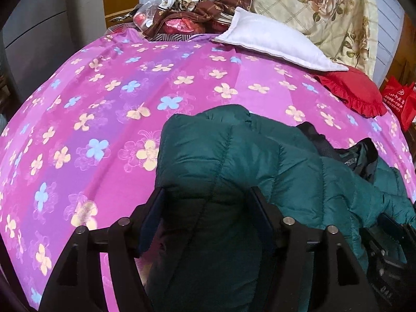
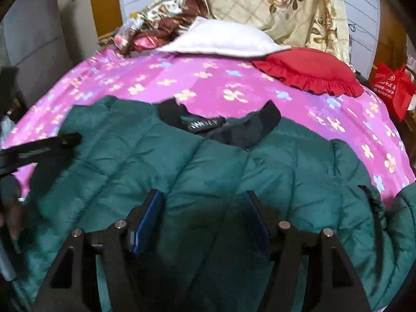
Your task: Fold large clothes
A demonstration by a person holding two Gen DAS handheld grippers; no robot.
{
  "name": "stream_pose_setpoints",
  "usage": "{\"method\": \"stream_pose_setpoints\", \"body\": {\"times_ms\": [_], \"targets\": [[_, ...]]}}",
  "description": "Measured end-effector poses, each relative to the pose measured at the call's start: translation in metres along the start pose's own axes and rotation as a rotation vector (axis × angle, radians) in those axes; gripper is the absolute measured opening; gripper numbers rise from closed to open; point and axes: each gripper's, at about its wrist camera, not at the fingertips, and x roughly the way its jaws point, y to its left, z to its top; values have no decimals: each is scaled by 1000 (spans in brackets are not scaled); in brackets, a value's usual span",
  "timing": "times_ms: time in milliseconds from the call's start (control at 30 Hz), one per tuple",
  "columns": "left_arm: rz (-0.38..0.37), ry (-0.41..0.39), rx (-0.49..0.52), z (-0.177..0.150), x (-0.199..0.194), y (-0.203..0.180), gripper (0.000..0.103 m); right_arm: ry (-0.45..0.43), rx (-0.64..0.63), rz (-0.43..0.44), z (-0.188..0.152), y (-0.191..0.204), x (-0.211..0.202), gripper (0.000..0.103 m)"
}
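A dark green puffer jacket [image 1: 234,156] lies spread on a bed with a pink flowered sheet [image 1: 104,104]. Its black collar [image 2: 226,127] with a label points toward the pillows. My left gripper [image 1: 208,202] stands wide at the jacket's left side, with a bulging fold of the jacket between its fingers; I see no clear pinch. In the right wrist view its black fingers [image 2: 52,145] reach in from the left edge. My right gripper [image 2: 204,202] hangs open over the middle of the jacket [image 2: 156,156], with the padded fabric lying below the gap.
At the head of the bed lie a white pillow [image 1: 273,39] and a red frilled cushion [image 1: 351,91]. A rose-patterned quilt [image 1: 325,5] and a heap of cloth and bags [image 1: 187,13] stand behind them. A red bag [image 1: 397,101] sits at the bed's right side.
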Motion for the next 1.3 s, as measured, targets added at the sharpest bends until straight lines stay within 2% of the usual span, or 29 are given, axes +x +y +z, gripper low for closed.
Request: {"method": "stream_pose_setpoints", "body": {"times_ms": [100, 233, 300, 400, 567, 733, 833, 933, 1067, 1200, 1300], "targets": [[5, -2, -6, -2, 5, 2, 49, 24, 47, 19, 2, -11, 12, 69], [-6, -2, -27, -3, 7, 5, 51, 33, 49, 34, 6, -14, 11, 69], [-7, -4, -29, -4, 7, 5, 51, 37, 54, 45, 7, -20, -1, 69], [-6, -6, -29, -4, 7, 6, 51, -5, 89, 54, 2, -38, -30, 70], [4, -19, -29, -6, 8, 5, 51, -28, 104, -13, -20, -72, -60, 70], [20, -32, -18, -8, 7, 1, 52, 35, 161, -49, -37, -102, -38, 65], [23, -34, -20, -9, 8, 1, 53, 30, 173, -56, -39, -106, -26, 65], [4, -16, -40, -8, 2, 5, 53, 45, 155, -76, -36, -103, -24, 65], [-62, -24, -67, -12, -22, 12, 51, 28, 170, -63, -36, -103, -50, 65], [-112, -46, -39, -24, -47, 5, 51, -7, 142, -71, -41, -98, -75, 66], [-110, -55, -4, -35, -53, -6, 51, 0, 127, -68, -45, -95, -78, 66]]}}
